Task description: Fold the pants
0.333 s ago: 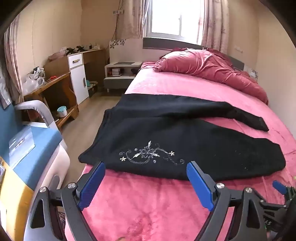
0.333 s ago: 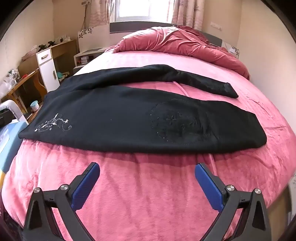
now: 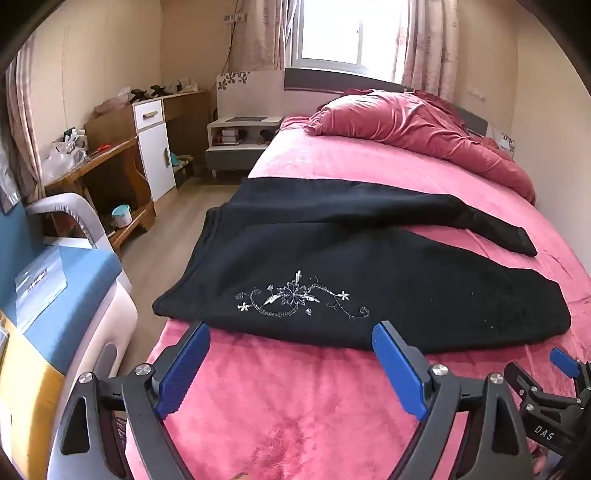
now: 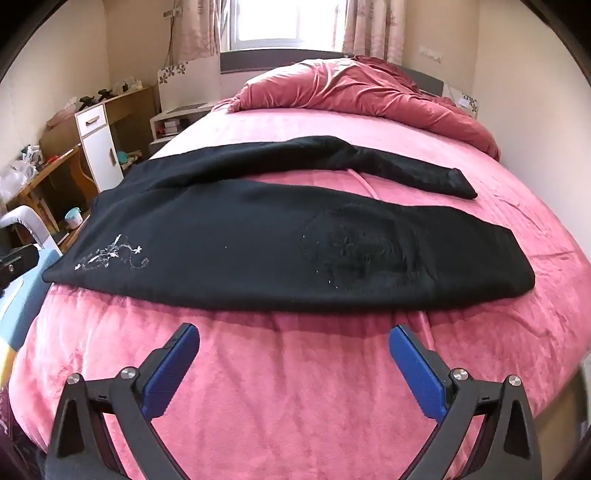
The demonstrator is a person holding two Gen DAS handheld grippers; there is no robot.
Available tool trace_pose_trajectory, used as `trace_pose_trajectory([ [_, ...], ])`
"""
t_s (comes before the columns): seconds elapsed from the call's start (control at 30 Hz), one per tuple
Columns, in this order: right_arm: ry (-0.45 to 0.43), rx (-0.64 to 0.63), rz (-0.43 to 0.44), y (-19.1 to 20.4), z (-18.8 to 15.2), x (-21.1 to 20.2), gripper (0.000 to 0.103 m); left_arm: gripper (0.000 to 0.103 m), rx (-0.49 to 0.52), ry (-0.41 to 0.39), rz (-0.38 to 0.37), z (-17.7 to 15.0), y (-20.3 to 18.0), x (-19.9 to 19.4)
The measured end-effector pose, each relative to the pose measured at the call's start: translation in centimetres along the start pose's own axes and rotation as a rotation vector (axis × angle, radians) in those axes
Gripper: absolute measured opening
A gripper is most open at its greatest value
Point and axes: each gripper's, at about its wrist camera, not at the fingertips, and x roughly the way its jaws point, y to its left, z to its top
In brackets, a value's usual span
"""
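In the left wrist view the left gripper (image 3: 291, 363) is held low over the near part of the bed (image 3: 303, 410), pointing along it toward the far window (image 3: 332, 33). Its two blue pads (image 3: 183, 373) stand spread wide with nothing between them but pink cover. The tips sit just short of the near edge of the pants (image 3: 369, 280), not touching the cloth. The black pants lie flat across the bed, waist at the left edge, legs running to the right. The near leg carries a white flower pattern (image 3: 299, 297); the far leg is thinner and ends in a narrow cuff. At the far right bottom corner part of the right gripper (image 3: 554, 391) shows, just beside the left one. Beyond the pants a rumpled red quilt (image 3: 413, 122) lies at the head of the bed. To the left stand a wooden desk (image 3: 107, 155), a white cabinet (image 3: 157, 147) and a low nightstand (image 3: 240, 136); near left is a blue seat (image 3: 62, 280).

In the right wrist view the right gripper (image 4: 293, 367) tilts downward over the pink cover (image 4: 295, 406), its pads (image 4: 417, 376) likewise wide apart and empty. The pants (image 4: 240, 251) lie a little farther off, apart from the tips, with the flower pattern (image 4: 110, 254) toward the left end. Nothing lies between gripper and cloth. The quilt (image 4: 351, 88) fills the far end under the window (image 4: 269, 22).
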Motion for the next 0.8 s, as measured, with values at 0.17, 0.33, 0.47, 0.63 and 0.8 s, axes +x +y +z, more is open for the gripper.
trace_pose_trajectory([
  [0.17, -0.005, 0.002, -0.002, 0.5, -0.1, 0.3, 0.103, 0.092, 0.004, 0.008, -0.001, -0.3, 0.2, 0.5],
  [0.33, -0.025, -0.005, -0.032, 0.7, 0.2, -0.1, 0.103, 0.092, 0.004, 0.029, 0.010, -0.4, -0.6, 0.7],
  [0.47, -0.027, 0.012, -0.038, 0.2, 0.9, 0.0, 0.103, 0.091, 0.008, 0.028, -0.006, -0.3, -1.7, 0.5],
  [0.63, -0.037, 0.017, -0.051, -0.2, 0.8, -0.2, 0.103, 0.092, 0.020, 0.018, 0.003, -0.5, -2.4, 0.3],
  [0.8, -0.028, 0.015, -0.049, -0.3, 0.4, 0.1, 0.103, 0.092, 0.008, 0.030, 0.001, -0.6, -2.5, 0.4],
])
